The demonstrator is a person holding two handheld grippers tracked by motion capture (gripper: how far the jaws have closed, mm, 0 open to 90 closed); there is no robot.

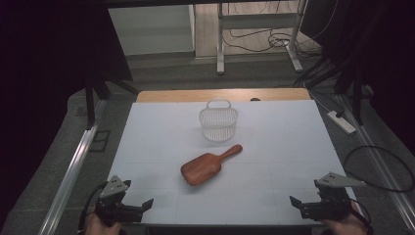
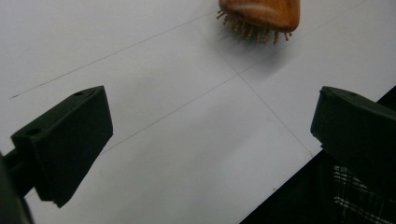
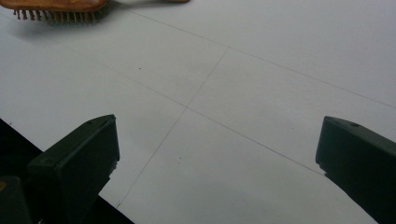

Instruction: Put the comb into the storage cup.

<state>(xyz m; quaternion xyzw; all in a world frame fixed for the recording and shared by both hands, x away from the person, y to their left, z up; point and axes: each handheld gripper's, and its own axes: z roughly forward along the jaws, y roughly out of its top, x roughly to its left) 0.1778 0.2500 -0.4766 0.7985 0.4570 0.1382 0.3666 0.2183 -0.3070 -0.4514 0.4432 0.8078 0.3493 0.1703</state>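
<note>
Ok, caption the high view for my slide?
Wooden hairbrush lies bristles-down before a white basket; both hand-held grippers wait open at the table's near edge.

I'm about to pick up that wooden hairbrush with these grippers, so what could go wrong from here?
The wooden hairbrush lies bristles down, so its smooth rounded back may slip between the fingers; the handle looks like the safer grab. The white basket stands just beyond the handle tip and looks light, so a push could knock it. Both the left gripper and right gripper start open at the table's near edge.

A lab: white-covered table (image 1: 274, 147), metal frames (image 1: 220, 44), floor cables (image 1: 254, 44).
</note>
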